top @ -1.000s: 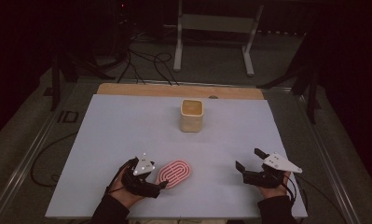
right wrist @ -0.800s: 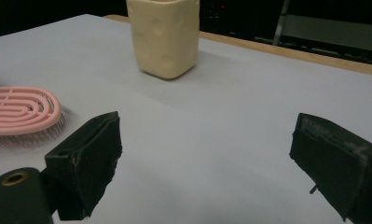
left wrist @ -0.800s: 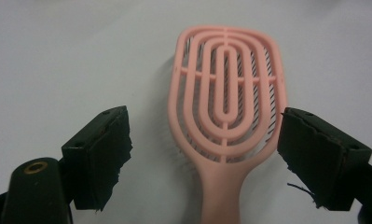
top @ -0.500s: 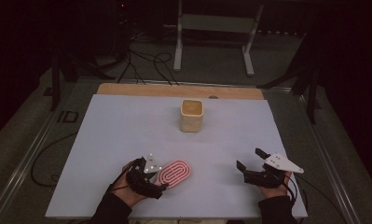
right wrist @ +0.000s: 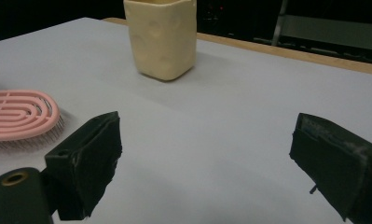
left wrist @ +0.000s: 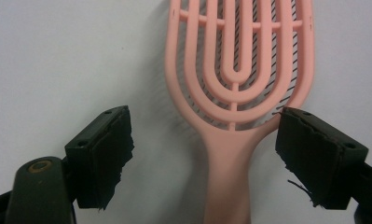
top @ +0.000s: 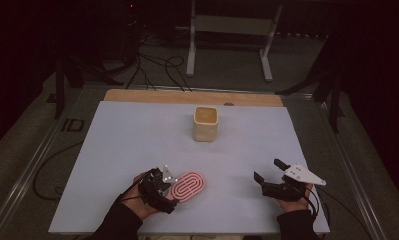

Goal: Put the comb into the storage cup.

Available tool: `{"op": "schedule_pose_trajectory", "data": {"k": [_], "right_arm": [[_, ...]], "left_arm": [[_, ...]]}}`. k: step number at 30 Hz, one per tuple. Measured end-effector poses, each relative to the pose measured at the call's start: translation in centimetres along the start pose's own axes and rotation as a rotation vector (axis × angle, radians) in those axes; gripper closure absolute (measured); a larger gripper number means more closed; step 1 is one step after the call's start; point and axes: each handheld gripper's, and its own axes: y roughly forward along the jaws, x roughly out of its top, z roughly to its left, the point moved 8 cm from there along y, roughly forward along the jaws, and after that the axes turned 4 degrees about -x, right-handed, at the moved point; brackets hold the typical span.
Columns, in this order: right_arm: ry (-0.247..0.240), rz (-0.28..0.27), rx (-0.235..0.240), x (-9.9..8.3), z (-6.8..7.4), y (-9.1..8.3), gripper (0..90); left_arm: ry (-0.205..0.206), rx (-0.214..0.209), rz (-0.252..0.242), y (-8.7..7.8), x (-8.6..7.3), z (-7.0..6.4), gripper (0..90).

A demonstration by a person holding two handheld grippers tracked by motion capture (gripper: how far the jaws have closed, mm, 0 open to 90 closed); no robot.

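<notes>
Since a second ago the left tool [top: 163, 186] has slid a little nearer the person's edge of the counter [top: 137, 135], settling its spread jaws around the pink plastic vented hairbrush [top: 188, 186]; the right tool [top: 272, 182] has barely shifted. In the left gripper view the brush [left wrist: 237, 93] lies flat, bristles down, its handle running back between the released jaws – one pad sits at the neck of the head, the other stands well off the handle. That lopsided fit is the risk: closing from here would, I judge, shove the brush sideways or pinch the sloping shoulder, so it pivots or squirts out. The right tool is released too, grasping nothing, hovering over bare counter. Ahead of it stands the cream, dimpled square-sided cup [right wrist: 161, 37], with the brush head [right wrist: 20, 114] off to its left. There is wide open room between both tools and the cup – but the counter's near edge lies just behind the left tool.
</notes>
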Motion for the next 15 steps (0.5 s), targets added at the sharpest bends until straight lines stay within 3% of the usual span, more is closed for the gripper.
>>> {"op": "schedule_pose_trajectory", "data": {"k": [6, 15], "right_arm": [[-0.001, 0.002, 0.000, -0.04, -0.02, 0.00, 8.8], [-0.001, 0.003, -0.001, -0.06, -0.04, 0.02, 8.8]], "left_arm": [[0.011, -0.020, 0.038, 0.02, -0.06, -0.39, 20.6], [0.015, -0.023, 0.064, -0.31, -0.24, -0.84, 32.9]]}}
